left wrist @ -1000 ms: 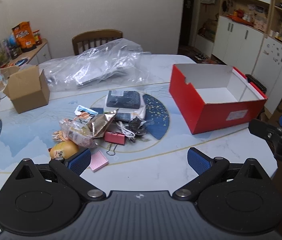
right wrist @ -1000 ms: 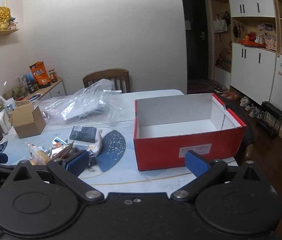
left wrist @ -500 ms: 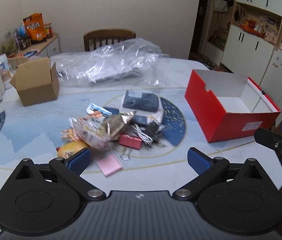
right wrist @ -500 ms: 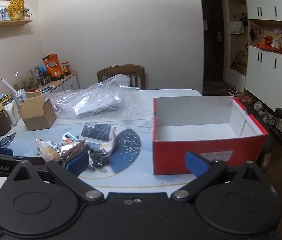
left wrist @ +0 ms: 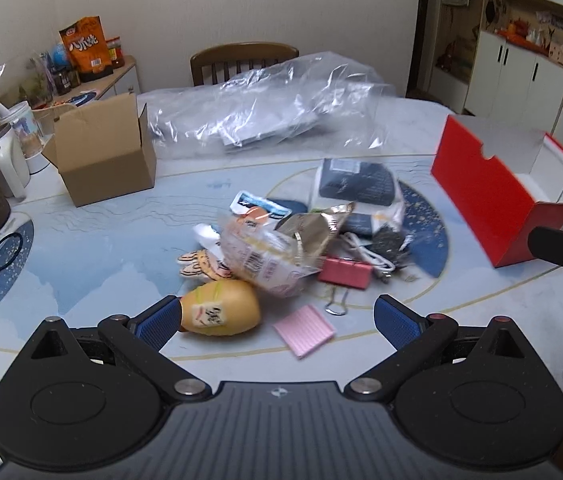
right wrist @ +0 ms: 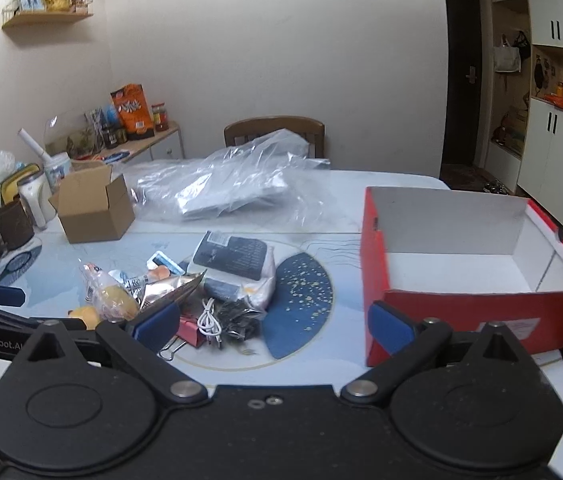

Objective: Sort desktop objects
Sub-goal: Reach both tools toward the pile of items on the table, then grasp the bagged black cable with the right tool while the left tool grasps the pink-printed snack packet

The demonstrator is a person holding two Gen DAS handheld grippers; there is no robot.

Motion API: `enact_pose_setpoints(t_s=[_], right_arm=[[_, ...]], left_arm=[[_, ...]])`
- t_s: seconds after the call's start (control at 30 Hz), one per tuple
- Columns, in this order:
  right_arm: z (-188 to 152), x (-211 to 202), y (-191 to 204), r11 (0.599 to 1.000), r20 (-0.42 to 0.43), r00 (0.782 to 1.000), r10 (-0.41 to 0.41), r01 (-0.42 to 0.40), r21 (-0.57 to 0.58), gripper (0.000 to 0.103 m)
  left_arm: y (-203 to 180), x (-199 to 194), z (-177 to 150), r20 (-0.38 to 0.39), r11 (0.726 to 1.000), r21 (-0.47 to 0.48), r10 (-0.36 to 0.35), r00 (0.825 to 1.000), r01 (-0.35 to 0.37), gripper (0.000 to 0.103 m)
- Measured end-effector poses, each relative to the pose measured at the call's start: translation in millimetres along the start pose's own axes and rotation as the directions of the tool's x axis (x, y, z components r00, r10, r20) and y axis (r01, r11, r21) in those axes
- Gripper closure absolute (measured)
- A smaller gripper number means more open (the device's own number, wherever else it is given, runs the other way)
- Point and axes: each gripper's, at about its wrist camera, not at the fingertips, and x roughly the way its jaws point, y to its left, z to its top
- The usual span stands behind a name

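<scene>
Both claws spread, empty, left claw (left wrist: 277, 320) over pile w/ yellow squeeze toy (left wrist: 221, 308) left of red box (right wrist: 477, 308), right claw (right wrist: 273, 328) near box front; sorting not begun, next: drop, pinch toy.

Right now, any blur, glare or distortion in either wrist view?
Left wrist view: motion blur smears the snack packets and pink notepad; fisheye bends the table edge. Right wrist view: sharper, red box crisp, dark vignette corners, mild glare on the plastic bag.
</scene>
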Motion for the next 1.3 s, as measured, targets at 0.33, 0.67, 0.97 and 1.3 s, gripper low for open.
enact_pose_setpoints(t_s=[0.33, 0.67, 0.97, 1.3], right_arm=[[3, 57, 14, 1.000, -0.090, 0.996, -0.009, 0.009, -0.006, 0.008], [3, 122, 8, 0.998, -0.212, 0.977, -0.013, 0.027, 0.063, 0.016], [1, 159, 5, 0.987, -0.293, 0.956, 0.035, 0.012, 0.160, 0.021], [1, 177, 6, 0.975, -0.332, 0.941, 0.064, 0.011, 0.220, 0.038]], left_arm=[[10, 32, 12, 0.027, 0.995, 0.090, -0.046, 0.999, 0.043, 0.000], [12, 61, 17, 0.047, 0.974, 0.213, -0.095, 0.994, 0.083, 0.000], [16, 77, 20, 0.034, 0.956, 0.255, -0.157, 0.987, 0.143, 0.001], [21, 84, 22, 0.017, 0.942, 0.285, -0.192, 0.981, 0.179, 0.015]])
